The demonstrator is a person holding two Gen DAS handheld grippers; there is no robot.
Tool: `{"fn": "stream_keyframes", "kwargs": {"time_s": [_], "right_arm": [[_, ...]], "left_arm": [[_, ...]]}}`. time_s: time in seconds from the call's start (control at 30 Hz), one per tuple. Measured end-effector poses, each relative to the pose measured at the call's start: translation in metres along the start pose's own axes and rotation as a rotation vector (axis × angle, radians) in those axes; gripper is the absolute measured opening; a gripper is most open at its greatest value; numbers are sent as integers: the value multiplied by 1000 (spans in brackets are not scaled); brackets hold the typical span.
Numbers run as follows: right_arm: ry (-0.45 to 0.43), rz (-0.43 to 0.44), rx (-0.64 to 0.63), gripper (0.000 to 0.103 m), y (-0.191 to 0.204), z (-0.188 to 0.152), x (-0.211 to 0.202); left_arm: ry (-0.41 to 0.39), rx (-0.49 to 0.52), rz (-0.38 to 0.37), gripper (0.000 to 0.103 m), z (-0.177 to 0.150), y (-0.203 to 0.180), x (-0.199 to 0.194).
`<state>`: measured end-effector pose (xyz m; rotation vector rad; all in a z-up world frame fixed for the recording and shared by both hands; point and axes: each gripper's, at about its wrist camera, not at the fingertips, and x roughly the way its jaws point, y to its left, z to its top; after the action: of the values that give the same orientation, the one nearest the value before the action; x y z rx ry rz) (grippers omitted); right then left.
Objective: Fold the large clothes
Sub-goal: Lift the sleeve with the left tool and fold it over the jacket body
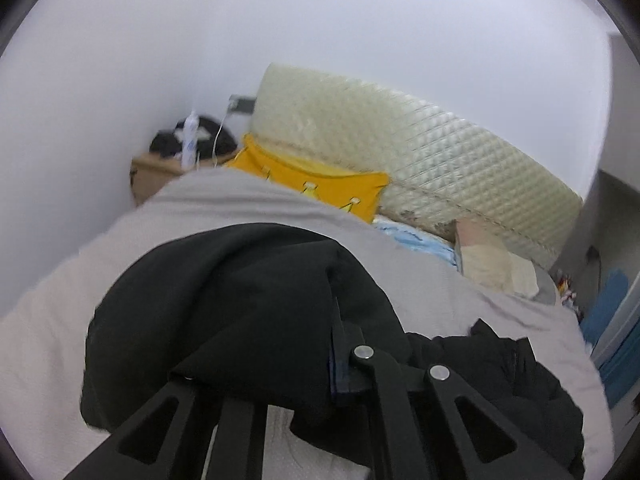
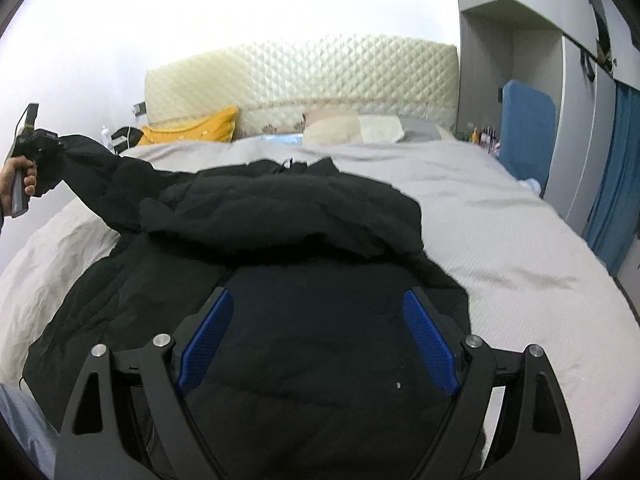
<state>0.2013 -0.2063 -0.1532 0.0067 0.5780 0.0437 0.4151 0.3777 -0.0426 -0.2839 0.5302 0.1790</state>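
A: Nearest?
B: The right hand-held gripper [image 2: 316,340], blue pads spread wide, hovering over one black jacket [image 2: 280,240] lying on the grey bed [image 2: 500,232].
A: The other one?
B: The left hand-held gripper [image 1: 338,332] is clamped on the jacket's sleeve, raised at far left, gripped by a hand [image 2: 18,184].
A: Pillows?
B: One yellow pillow [image 2: 192,130], far.

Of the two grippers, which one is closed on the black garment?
The left gripper: it holds a sleeve of the black garment lifted off the bed. The right gripper hangs open over it, blue pads wide apart.
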Motion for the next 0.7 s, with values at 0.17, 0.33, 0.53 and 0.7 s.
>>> {"fn": "stream_keyframes", "kwargs": {"time_s": [0.17,0.33,0.53,0.7], "right_arm": [[-39,20,7,100,-4,-1,-17],[-80,22,42,103,-18,2,-30],[-85,12,47,103,-35,2,-32],[-106,1,70,103,-54,1,-41]], "left_arm": [[-13,101,6,7,5,-52,-31],[-17,183,-10,7,12,-115,-59],[-73,350,-22,7,3,-200,-91],[-80,463,-38,7,-14,-275,-97]]}}
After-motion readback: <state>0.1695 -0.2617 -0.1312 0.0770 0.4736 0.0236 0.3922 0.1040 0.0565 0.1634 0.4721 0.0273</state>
